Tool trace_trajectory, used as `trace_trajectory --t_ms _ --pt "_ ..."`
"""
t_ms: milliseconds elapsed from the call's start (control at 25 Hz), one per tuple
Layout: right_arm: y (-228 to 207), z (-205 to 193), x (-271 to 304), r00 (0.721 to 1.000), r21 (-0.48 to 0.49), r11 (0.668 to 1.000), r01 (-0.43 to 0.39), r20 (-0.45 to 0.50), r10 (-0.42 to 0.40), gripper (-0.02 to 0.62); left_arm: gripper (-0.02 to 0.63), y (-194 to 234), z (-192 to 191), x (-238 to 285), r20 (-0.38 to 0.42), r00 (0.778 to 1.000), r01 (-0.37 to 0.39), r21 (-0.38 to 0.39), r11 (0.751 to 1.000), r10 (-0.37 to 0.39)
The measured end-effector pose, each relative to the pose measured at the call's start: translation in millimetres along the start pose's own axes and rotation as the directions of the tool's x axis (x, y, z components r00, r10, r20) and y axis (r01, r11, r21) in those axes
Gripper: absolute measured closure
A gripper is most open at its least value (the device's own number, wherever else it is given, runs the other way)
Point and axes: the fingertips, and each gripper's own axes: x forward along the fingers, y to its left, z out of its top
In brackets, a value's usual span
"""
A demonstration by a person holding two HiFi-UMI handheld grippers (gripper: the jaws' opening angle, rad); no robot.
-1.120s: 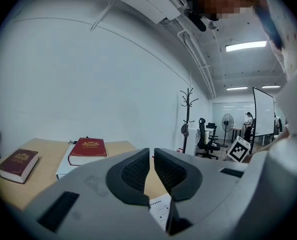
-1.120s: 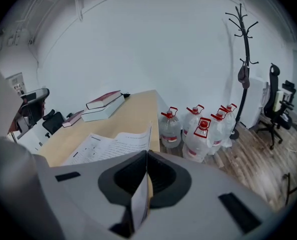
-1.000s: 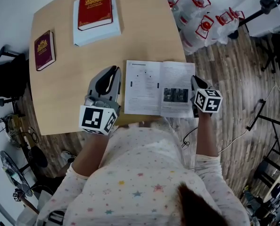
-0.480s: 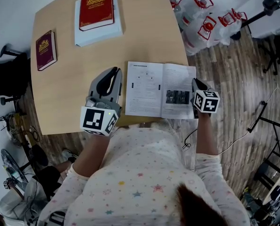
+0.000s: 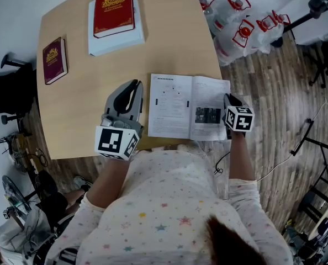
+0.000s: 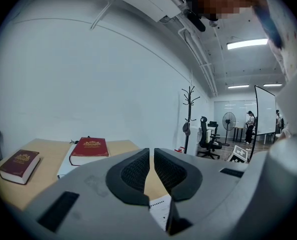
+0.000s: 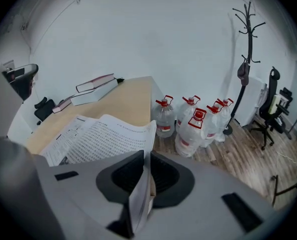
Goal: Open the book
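The left claw [image 6: 151,151] is showing a shell of matt grey plastic, its pads [image 6: 136,170] looking black, rubbery and finely ribbed. Between the right claw [image 7: 143,159] pads, the open book [image 5: 189,106] is presenting thin, matt white paper. Under both claws the bench [image 5: 75,104] is looking like smooth, pale wood laminate. Ahead of the left claw, the red book [image 5: 114,10] is wearing a leathery cover with gilt stamping. Beyond the right claw, water bottles [image 7: 193,129] are gleaming as clear plastic on a glossy plank floor [image 7: 238,149].
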Motion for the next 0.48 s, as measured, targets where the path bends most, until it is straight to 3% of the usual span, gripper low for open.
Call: trace_trajectory --t_ms 480 --pt "-7.9 -2.1 -2.4 0.999 0.003 0.999 0.046 -0.009 -0.045 0.472 0.571 -1.8 -0.2 -1.4 0.008 1.0 0.012 -0.005 1.0 -0.012"
